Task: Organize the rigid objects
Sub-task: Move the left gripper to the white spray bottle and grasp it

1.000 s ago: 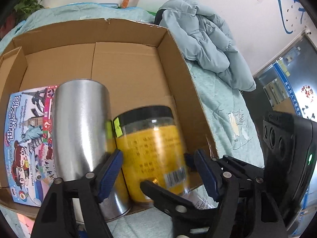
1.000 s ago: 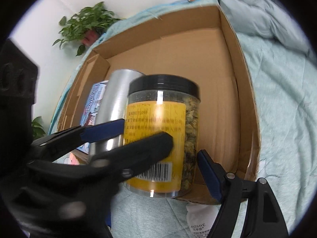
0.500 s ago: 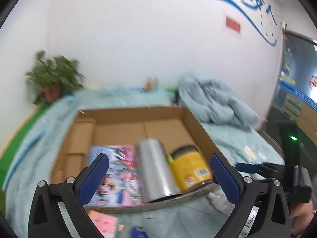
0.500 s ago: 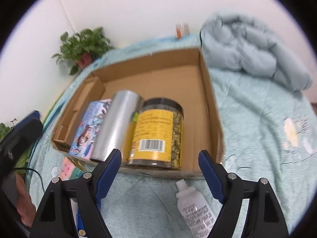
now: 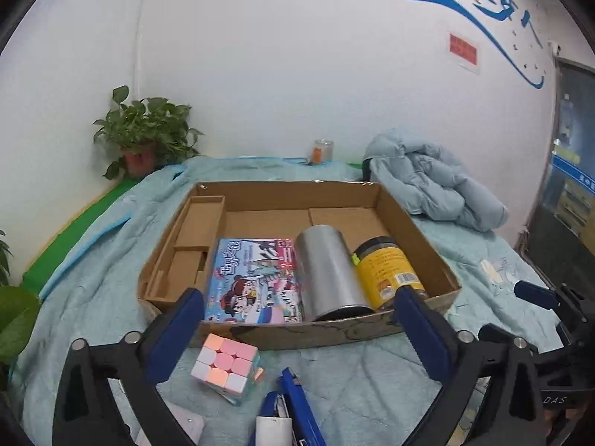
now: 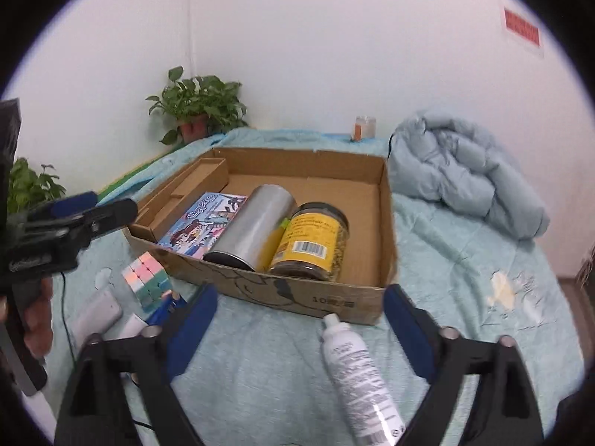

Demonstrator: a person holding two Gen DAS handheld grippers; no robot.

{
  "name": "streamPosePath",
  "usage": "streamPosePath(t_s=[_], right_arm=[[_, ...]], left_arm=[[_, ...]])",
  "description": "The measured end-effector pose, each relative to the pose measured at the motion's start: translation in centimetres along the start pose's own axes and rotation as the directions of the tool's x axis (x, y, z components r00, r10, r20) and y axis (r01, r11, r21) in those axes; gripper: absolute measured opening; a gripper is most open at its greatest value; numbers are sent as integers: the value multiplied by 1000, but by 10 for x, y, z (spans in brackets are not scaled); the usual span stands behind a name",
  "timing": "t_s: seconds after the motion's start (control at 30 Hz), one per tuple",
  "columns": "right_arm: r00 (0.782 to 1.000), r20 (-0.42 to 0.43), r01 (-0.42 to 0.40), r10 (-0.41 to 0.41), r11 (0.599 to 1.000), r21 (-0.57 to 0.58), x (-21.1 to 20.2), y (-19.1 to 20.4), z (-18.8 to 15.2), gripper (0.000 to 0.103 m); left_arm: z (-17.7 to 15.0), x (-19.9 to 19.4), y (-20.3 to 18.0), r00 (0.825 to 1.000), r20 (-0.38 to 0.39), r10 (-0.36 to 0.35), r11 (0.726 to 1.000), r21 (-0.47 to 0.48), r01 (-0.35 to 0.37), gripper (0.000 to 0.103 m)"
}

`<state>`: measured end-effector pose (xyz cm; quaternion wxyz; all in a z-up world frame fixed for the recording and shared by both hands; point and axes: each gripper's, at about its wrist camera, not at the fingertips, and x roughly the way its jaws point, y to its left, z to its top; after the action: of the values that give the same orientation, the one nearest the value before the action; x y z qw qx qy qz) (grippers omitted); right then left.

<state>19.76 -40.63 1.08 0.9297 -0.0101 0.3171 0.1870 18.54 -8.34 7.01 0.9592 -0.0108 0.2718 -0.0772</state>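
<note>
A shallow cardboard box (image 5: 260, 334) lies on the bed. Inside it, side by side, are a colourful picture box (image 5: 253, 278), a silver tin (image 5: 327, 267) and a yellow-labelled jar (image 5: 386, 267) with a black lid. My left gripper (image 5: 296, 299) hangs open in front of the box with nothing between its pads. Below it lie a pastel cube (image 5: 225, 368) and a blue stapler (image 5: 293, 401). My right gripper (image 6: 301, 293) is still opening, touching nothing. A white bottle (image 6: 357, 371) lies on the cover beneath it.
A crumpled pale blue jacket (image 6: 465, 174) is heaped to the right of the box. A potted plant (image 5: 145, 137) and a small jar (image 5: 321, 150) stand at the wall. A white device (image 6: 96, 316) lies left of the cube, near a hand (image 6: 33, 319).
Both grippers have pulled back and upward from the yellow jar and opened wider. The jar and the tin stay lying in the box.
</note>
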Motion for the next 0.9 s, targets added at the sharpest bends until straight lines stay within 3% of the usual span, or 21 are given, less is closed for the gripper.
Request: streamPosePath(t_s=[0.03, 0.17, 0.3, 0.47, 0.53, 0.57, 0.67, 0.77, 0.83, 0.9], right_arm=[[1000, 0, -11, 11, 1000, -6, -2, -3, -5, 92], [987, -140, -88, 85, 996, -16, 17, -27, -33, 92], [977, -215, 4, -15, 999, -53, 45, -49, -49, 92], [948, -316, -46, 30, 998, -42, 76, -59, -59, 90], [948, -313, -59, 47, 998, -30, 74, -58, -60, 72], [949, -308, -77, 68, 997, -19, 70, -56, -60, 57], [955, -293, -67, 52, 997, -42, 62, -48, -65, 50], [964, -259, -69, 52, 996, -56, 50, -35, -68, 49], [962, -213, -187, 171, 981, -59, 34, -20, -66, 49], [943, -200, -286, 265, 954, -85, 21, 2, -67, 49]], left_arm=[[-6, 4, -3, 999, -20, -39, 999, 21, 39, 103], [-15, 19, -9, 997, -64, -49, 999, 2, 50, 103], [-30, 29, -13, 987, -114, -111, 993, -48, 106, 103], [-47, 47, -34, 972, -203, -119, 993, -5, 121, 103], [-50, 54, -39, 969, -221, -114, 993, 5, 118, 103], [-51, 56, -40, 964, -232, -126, 991, 2, 130, 103], [-55, 68, -49, 937, -283, -206, 977, -10, 212, 103], [-56, 76, -58, 911, -324, -257, 964, -19, 266, 102], [-55, 81, -64, 882, -349, -316, 945, -38, 324, 102], [-58, 92, -71, 834, -402, -377, 922, -81, 378, 102]])
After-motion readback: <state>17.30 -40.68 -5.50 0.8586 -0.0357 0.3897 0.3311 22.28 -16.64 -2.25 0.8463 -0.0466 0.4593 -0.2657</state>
